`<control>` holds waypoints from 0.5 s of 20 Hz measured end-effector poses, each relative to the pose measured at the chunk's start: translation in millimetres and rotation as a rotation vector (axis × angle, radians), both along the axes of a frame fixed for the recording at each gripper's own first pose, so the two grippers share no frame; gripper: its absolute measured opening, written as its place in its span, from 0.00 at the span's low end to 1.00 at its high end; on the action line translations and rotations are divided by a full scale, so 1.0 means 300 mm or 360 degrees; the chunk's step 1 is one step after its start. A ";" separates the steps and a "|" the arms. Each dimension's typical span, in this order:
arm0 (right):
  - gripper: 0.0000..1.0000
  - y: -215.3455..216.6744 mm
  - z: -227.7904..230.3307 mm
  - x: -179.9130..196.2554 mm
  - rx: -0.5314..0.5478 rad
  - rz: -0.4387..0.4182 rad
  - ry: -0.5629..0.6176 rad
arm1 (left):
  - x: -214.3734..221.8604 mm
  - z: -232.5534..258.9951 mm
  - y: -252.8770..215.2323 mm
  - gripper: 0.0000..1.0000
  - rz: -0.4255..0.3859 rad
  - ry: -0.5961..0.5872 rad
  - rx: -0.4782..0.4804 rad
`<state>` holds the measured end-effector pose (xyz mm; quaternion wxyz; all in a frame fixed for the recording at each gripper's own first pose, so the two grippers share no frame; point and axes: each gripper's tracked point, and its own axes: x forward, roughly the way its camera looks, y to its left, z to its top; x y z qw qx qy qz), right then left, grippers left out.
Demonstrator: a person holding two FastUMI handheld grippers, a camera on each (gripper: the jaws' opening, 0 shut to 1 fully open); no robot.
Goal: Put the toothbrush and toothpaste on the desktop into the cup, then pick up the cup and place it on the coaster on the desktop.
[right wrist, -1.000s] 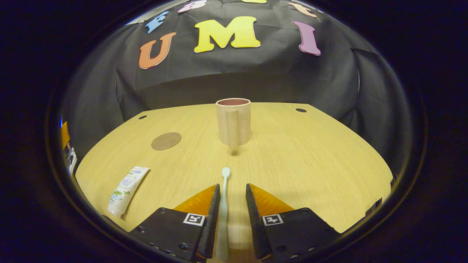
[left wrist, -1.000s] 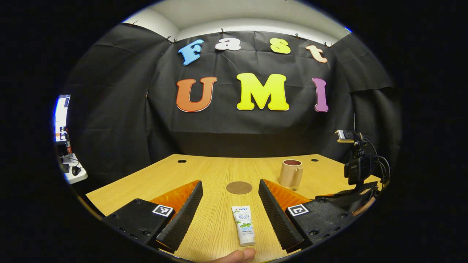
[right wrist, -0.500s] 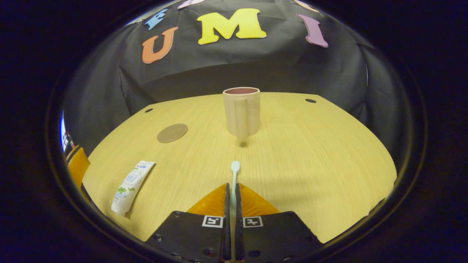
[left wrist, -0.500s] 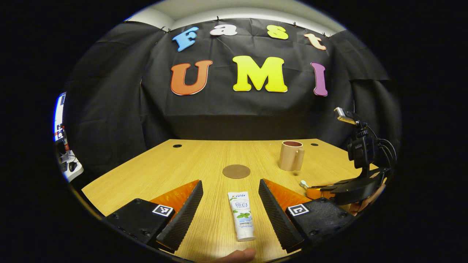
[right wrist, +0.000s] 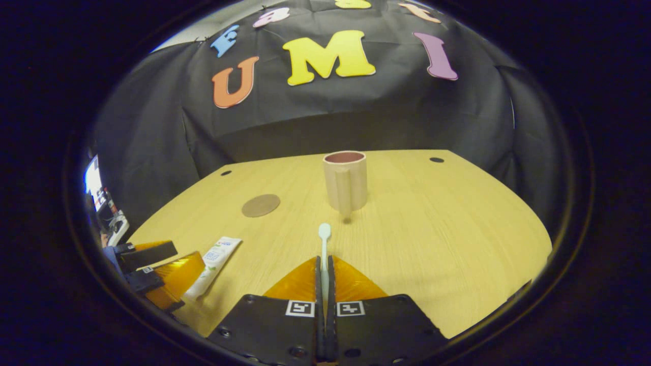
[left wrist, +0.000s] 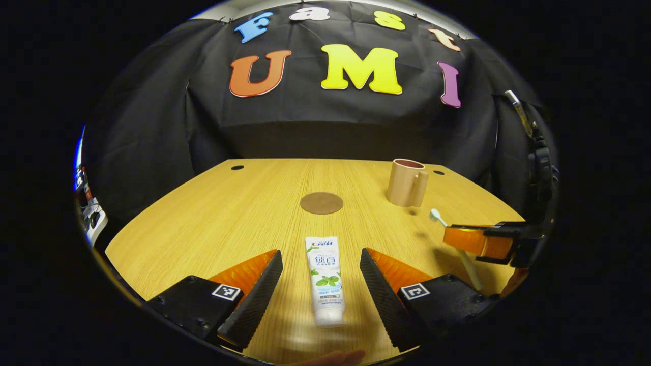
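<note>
Toothbrush (right wrist: pixel 324 239) clamped in right tool (right wrist: pixel 324 269)

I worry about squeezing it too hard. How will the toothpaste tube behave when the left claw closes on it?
The toothpaste tube lies flat between the open left claw, so it probably won't roll. It looks soft, so it may dent or flex. Its glossy skin might slip.

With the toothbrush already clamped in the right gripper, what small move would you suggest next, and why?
Probably carry the right gripper forward toward the cup, lifting enough to clear its rim. Its fingers are shut on the toothbrush, whose head points at the upright, open cup straight ahead. The left gripper is open around the toothpaste, which lies flat on the desk.
</note>
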<state>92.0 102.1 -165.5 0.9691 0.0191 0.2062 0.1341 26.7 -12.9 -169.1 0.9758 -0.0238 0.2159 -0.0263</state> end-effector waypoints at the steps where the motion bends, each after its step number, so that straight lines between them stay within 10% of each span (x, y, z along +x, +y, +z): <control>1: 0.01 -0.003 0.031 -0.018 0.0016 0.0011 -0.0036 | 0.003 -0.018 -0.002 0.98 0.0004 0.0032 -0.0001; 10: 0.01 -0.031 0.177 -0.137 0.0040 0.0060 -0.0219 | 0.018 -0.107 -0.021 0.93 0.0029 0.0247 0.0033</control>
